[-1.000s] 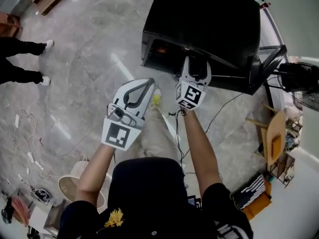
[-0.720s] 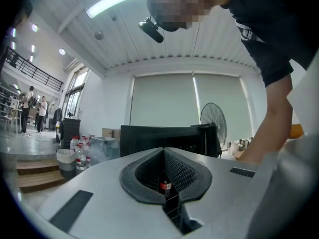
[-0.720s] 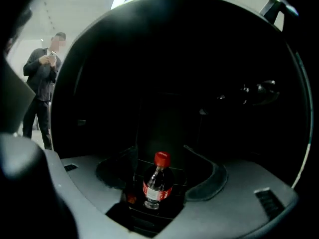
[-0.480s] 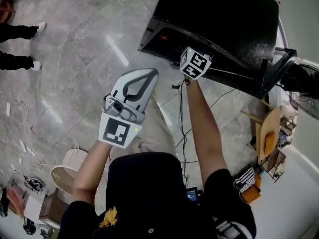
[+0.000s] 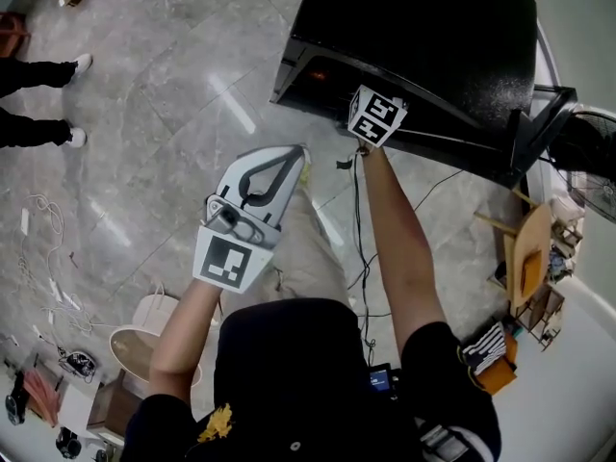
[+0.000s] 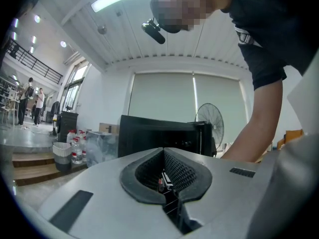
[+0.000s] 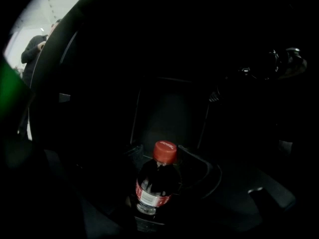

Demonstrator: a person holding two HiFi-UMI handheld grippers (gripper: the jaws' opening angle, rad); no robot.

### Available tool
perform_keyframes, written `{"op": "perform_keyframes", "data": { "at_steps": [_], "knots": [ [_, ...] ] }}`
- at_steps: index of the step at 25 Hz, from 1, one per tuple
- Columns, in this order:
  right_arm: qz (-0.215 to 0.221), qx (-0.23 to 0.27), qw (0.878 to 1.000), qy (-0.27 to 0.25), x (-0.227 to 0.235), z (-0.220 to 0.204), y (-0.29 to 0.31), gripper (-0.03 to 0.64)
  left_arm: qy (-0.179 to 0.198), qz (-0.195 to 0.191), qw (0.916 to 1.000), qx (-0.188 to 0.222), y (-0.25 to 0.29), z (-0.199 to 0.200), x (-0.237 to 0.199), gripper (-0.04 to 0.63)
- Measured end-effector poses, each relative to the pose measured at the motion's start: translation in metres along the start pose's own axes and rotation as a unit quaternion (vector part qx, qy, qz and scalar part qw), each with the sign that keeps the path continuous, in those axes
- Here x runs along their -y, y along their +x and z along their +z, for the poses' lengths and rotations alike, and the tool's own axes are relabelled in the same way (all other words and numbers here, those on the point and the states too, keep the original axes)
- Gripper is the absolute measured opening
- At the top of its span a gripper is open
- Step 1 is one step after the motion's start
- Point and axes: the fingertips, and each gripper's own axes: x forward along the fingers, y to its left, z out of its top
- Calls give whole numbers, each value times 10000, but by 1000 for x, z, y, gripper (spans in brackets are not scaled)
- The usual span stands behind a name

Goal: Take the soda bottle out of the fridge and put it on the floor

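At nine to ten o'clock of the head view, a bystander's dark-trousered legs [image 5: 29, 135] are standing on the pale grey polished stone floor [image 5: 164, 85], well apart from the work. Nearer the middle, the left gripper [image 5: 292, 155] is hanging idle over that floor and pointing toward one o'clock. Its own view is showing the two black ribbed pads [image 6: 182, 172] pressed together with nothing between them.

At twelve to one o'clock the squat black box-shaped fridge [image 5: 423, 37] is sitting on the floor. The right gripper [image 7: 159, 149] is reaching into its open front, with only its marker cube [image 5: 377, 116] showing from above. Its jaws have just been closing and are standing apart around the small dark plastic soda bottle [image 7: 155, 180], which is standing upright inside the dark fridge. The bottle's red cap [image 7: 165, 152] is sitting between the jaw tips. A dark gap is showing at the bottle's three o'clock side, so the pads are not looking clamped yet.

The grasp seems to be the step in hand. It is likely going best with the bottle's shoulder, not the cap, centred in the pad hollow. Both pads should be bearing evenly before any pull. Then comes a level, straight draw toward six o'clock, clearing the fridge's front edge and the thin black cable [image 5: 358, 219] trailing on the floor.
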Motion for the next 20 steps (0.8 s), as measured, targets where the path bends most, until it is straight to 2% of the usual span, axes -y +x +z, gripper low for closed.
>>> {"op": "perform_keyframes", "data": {
  "at_steps": [4,10,20],
  "knots": [
    [-77,-22,10000,-35,4,0,-1,141,96,-102,9999,10,-3,2,7,17],
    [50,-124,9999,44,6,3,-3,135,-4,-123,9999,34,-5,4,18,17],
    [123,-175,9997,71,6,2,-39,127,140,-78,9999,-33,-30,10,37,17]
  ]
}}
